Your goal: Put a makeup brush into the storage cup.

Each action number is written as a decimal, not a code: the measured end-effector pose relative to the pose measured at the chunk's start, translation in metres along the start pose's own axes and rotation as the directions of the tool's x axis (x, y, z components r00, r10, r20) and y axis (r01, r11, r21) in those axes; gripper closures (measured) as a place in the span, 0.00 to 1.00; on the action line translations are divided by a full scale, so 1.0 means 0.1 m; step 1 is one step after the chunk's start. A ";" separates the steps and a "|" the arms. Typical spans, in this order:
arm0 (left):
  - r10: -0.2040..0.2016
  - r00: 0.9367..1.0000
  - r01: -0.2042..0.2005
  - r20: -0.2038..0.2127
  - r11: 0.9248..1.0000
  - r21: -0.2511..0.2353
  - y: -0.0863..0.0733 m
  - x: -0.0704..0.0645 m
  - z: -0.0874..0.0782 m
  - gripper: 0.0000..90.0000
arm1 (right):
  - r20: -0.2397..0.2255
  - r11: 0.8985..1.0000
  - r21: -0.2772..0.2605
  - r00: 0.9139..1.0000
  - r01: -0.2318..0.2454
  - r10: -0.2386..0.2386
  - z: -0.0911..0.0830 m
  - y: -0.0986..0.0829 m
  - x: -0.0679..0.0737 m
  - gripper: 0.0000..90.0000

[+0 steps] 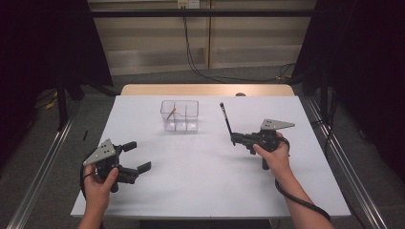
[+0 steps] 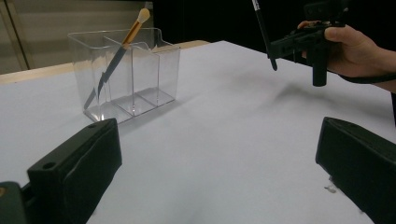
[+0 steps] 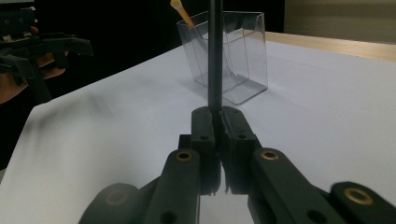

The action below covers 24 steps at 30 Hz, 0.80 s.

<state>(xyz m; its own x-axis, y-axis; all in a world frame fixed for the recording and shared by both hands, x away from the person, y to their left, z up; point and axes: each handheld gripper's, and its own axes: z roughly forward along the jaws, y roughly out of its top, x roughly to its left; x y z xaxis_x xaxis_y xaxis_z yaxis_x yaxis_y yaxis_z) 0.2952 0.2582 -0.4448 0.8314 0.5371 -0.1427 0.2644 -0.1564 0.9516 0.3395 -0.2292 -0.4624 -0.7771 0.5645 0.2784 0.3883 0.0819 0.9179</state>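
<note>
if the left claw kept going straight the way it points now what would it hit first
Probably nothing soon: the left claw, jaws open, points over bare white table. The clear organizer sits left of that line, the right claw right of it; depth is uncertain.

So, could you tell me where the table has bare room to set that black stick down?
The widest bare patch lies between the left tongs and the right tongs, in front of the clear organizer. The strip between the organizer and the stick is tighter. The organizer's back-left compartment already holds a brush.
</note>
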 end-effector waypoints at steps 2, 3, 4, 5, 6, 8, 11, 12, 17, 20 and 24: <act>0.000 1.000 0.000 0.001 1.000 -0.001 0.00 0.00 0.00 0.00 | -0.003 1.000 -0.003 1.000 0.000 0.000 0.00 -0.01 0.01 0.94; -0.001 1.000 0.001 0.001 1.000 -0.001 0.00 0.00 0.00 0.00 | -0.003 1.000 -0.004 1.000 0.004 -0.004 0.00 -0.01 0.01 0.94; 0.000 1.000 0.000 0.001 1.000 -0.001 0.00 0.00 0.00 0.00 | -0.003 1.000 -0.002 1.000 0.005 -0.005 0.01 -0.01 0.02 0.94; -0.002 1.000 0.002 0.003 1.000 -0.002 0.00 0.00 0.01 0.00 | -0.009 1.000 -0.001 1.000 0.006 -0.006 0.01 -0.02 0.02 0.94; -0.002 1.000 0.002 0.002 1.000 -0.002 0.00 0.00 0.01 0.00 | -0.011 1.000 0.003 1.000 0.008 -0.008 0.02 -0.02 0.03 0.94; -0.001 1.000 0.001 0.004 1.000 -0.002 0.00 0.00 0.00 0.00 | -0.010 1.000 0.002 1.000 0.008 -0.008 0.03 -0.02 0.05 0.94; 0.001 1.000 -0.001 0.003 1.000 0.002 0.00 0.00 0.00 0.00 | -0.021 1.000 -0.002 1.000 0.010 -0.010 0.04 -0.02 0.07 0.94; 0.003 1.000 -0.003 0.002 1.000 0.001 0.00 0.01 0.00 0.00 | -0.026 1.000 -0.003 1.000 0.007 -0.007 0.05 -0.03 0.08 0.94; -0.002 1.000 0.002 0.004 1.000 -0.003 0.00 0.00 0.00 0.00 | -0.042 1.000 0.004 0.999 0.014 -0.014 0.09 -0.05 0.14 0.94; -0.003 1.000 0.003 0.006 1.000 -0.005 0.00 0.00 0.00 0.00 | -0.051 1.000 0.004 0.999 0.013 -0.012 0.11 -0.06 0.16 0.94; -0.008 1.000 0.008 0.006 1.000 -0.001 0.00 0.00 0.01 0.00 | -0.062 1.000 0.000 0.998 0.019 -0.019 0.12 -0.06 0.20 0.94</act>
<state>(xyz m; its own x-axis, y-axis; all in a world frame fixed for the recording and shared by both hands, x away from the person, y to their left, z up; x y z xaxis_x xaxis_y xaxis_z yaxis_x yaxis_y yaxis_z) 0.2954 0.2574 -0.4454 0.8321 0.5334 -0.1519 0.2704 -0.1511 0.9508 0.3277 -0.2087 -0.4656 -0.8136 0.5106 0.2779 0.3732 0.0923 0.9231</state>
